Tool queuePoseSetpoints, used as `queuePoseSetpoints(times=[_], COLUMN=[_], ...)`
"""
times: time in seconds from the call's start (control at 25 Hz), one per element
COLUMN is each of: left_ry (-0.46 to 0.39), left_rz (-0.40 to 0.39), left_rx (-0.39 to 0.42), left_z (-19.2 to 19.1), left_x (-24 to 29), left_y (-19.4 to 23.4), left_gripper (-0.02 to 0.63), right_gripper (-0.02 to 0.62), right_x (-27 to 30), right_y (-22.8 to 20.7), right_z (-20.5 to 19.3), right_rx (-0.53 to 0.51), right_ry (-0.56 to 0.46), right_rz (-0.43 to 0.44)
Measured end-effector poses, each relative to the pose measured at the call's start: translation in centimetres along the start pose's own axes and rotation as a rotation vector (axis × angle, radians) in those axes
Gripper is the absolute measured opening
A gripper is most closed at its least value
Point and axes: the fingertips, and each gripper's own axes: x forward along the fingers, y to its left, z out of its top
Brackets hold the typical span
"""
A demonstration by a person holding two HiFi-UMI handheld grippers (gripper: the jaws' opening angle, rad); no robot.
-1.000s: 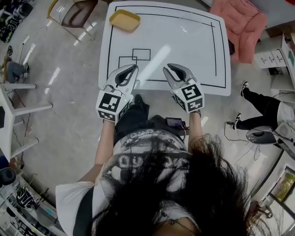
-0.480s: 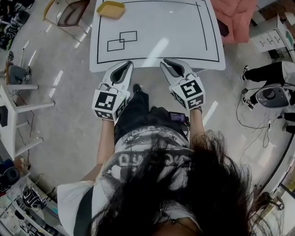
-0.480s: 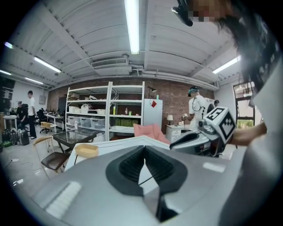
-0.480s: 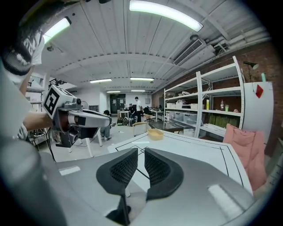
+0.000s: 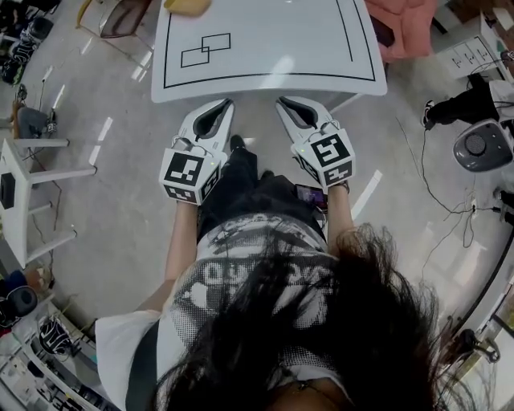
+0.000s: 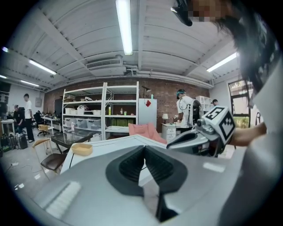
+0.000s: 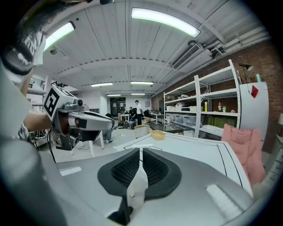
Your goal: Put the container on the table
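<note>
The left tool [image 5: 225, 104] has its two jaws pressed together, the ribbed black pads meeting tip to tip with nothing between them. The right tool [image 5: 283, 103] is likewise closed on nothing. Both are held side by side in front of the person's body, a little apart. Their tips point at the near edge of the white worktop [image 5: 273, 40] and stop just short of it, over the grey floor [image 5: 120, 209]. Neither tool touches the worktop or anything on it. The container [image 5: 186, 5], a shallow yellow tray, rests on the worktop at its far left corner, well apart from both tools and partly cut off by the top edge of the head view. Both gripper views show it sitting flat and upright near that corner. A black line runs round the worktop as a border, and two overlapping rectangles [image 5: 206, 50] are drawn inside it on the left side, between the container and the left tool. Beyond the far right corner of the worktop lies something pink and padded [image 5: 405, 32], and off the far left corner stands a chair [image 5: 120, 20] with a dark seat. In the left gripper view white shelving [image 6: 101, 110] stands against a brick wall behind the worktop, with people standing farther back in the room.
</note>
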Motion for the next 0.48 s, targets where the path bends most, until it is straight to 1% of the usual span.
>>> queuePoseSetpoints(times=[0.16,0.48], left_ry=[-0.001,-0.010], left_rz=[-0.008,-0.006], left_rx=[0.020,0.015], left_z=[0.2,0.2], left_x=[-1.3,-4.1], left_y=[-0.6,1.2], left_gripper=[0.000,0.000], right_gripper=[0.014,0.005], right_x=[-0.5,0.9], right_y=[1.1,4.0], right_z=[0.4,1.8], right_rx=[0.001,-0.013], right_ry=[-0.012,-0.013], right_rz=[-0.002,0.011])
